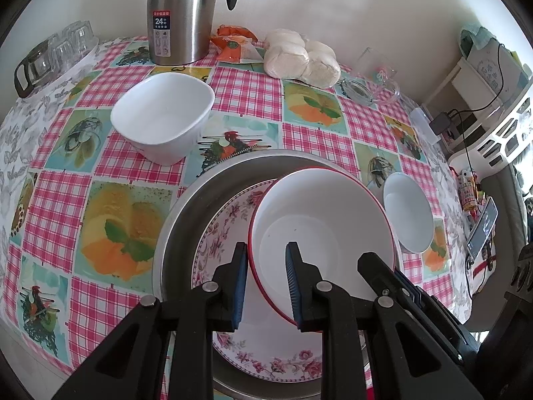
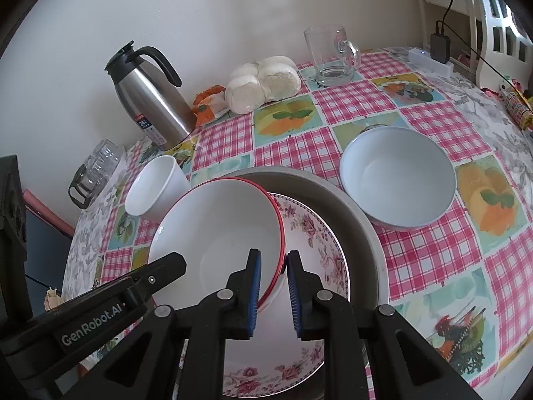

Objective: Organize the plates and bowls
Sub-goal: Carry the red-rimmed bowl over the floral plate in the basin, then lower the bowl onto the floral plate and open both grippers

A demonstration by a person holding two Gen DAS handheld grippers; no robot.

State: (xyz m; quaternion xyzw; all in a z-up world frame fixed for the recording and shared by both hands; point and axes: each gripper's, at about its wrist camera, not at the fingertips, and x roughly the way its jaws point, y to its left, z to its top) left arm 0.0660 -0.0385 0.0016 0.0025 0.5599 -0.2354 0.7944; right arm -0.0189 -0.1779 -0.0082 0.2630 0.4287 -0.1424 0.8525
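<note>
I hold the white, red-rimmed ceramic bowl (image 1: 319, 230) by 2 opposite sides of its rim, my left gripper (image 1: 266, 283) pinched narrow on one wall and my right gripper (image 2: 273, 286) on the other, so it stays steady over the pink-flowered plate (image 1: 226, 230) in the round grey metal tray (image 1: 186, 206) at the near edge of the checked tablecloth (image 1: 246, 90). My right jaws look slacker, which I judge readies a release. The white squarish bowl (image 1: 163, 113) and pale blue round bowl (image 2: 396, 176) wait apart, toward the steel flask (image 1: 180, 13) at the far edge.
</note>
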